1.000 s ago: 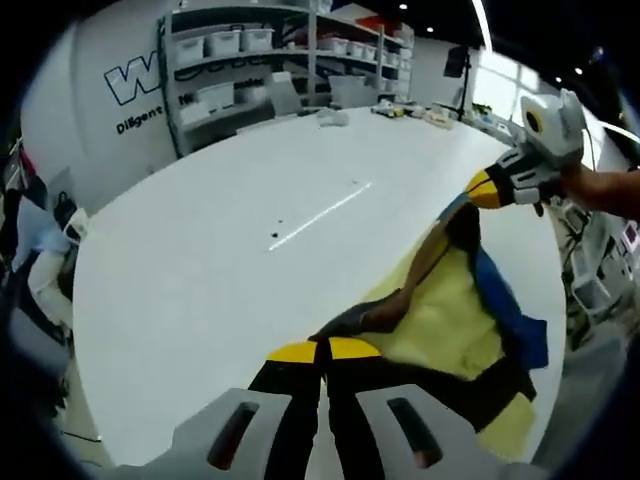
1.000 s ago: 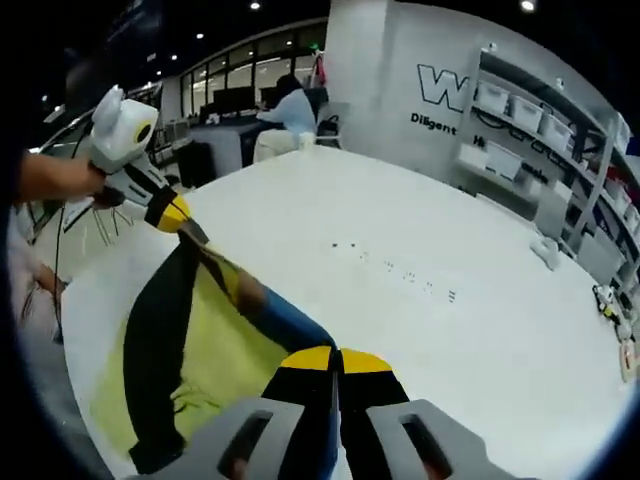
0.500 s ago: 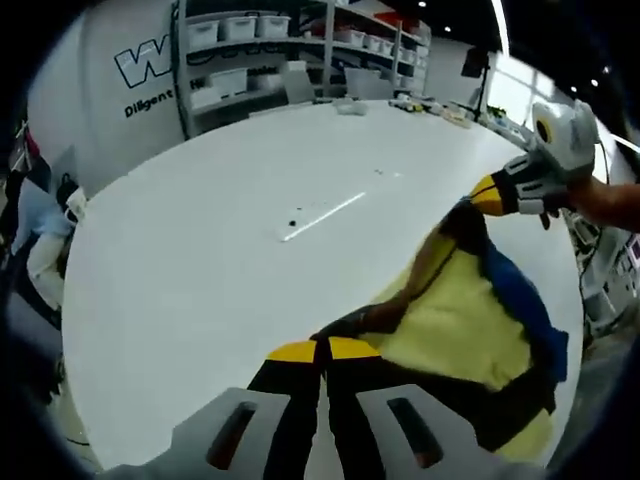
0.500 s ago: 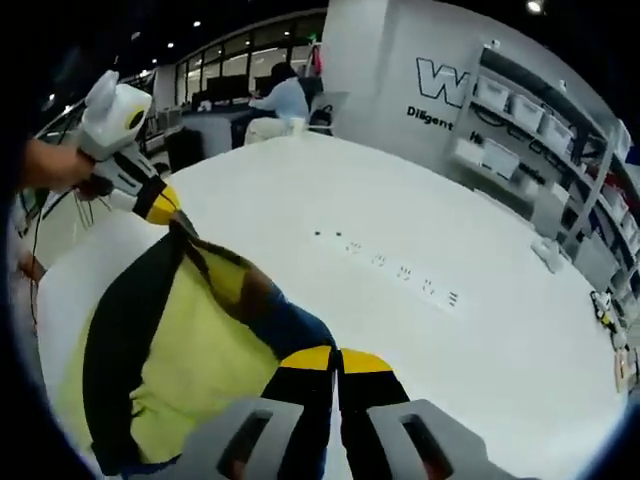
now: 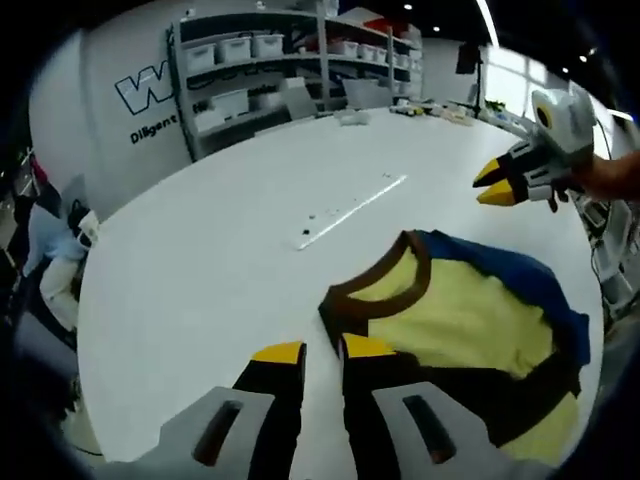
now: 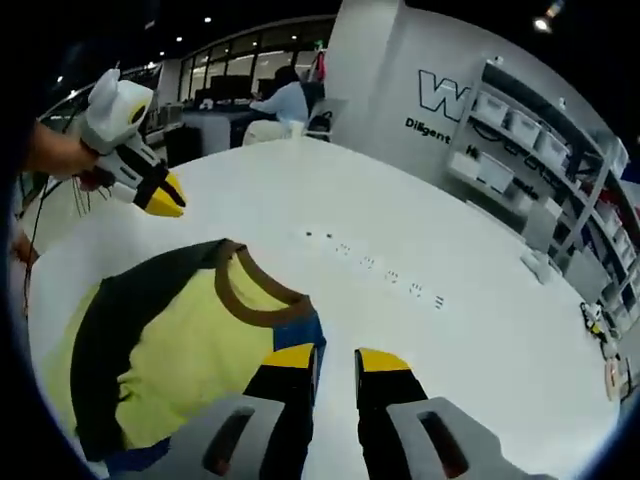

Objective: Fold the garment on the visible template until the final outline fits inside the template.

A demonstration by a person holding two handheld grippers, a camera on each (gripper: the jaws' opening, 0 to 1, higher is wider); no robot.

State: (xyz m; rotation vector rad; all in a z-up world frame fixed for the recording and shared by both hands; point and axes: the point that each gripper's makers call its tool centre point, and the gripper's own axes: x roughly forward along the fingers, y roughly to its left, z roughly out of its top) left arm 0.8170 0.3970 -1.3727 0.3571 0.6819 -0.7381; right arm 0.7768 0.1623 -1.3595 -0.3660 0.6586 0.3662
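We've just dropped the shirt [image 5: 455, 320] flat on the table [image 5: 220, 250]; left gripper [image 5: 321, 351] and right gripper [image 6: 335, 359] both released.

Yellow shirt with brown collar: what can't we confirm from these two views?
- Yellow shirt with brown collar: in the left gripper view, its lower part is cut off by the picture edge.
- Same shirt: in the right gripper view, the hem runs off the bottom edge.
- Template outline: only small dark marks on the white table, too small to trace.
- Wall lettering: cut off by shelving.

One garment [image 5: 470, 325]; one table [image 5: 220, 260]; two claws [image 5: 322, 352].
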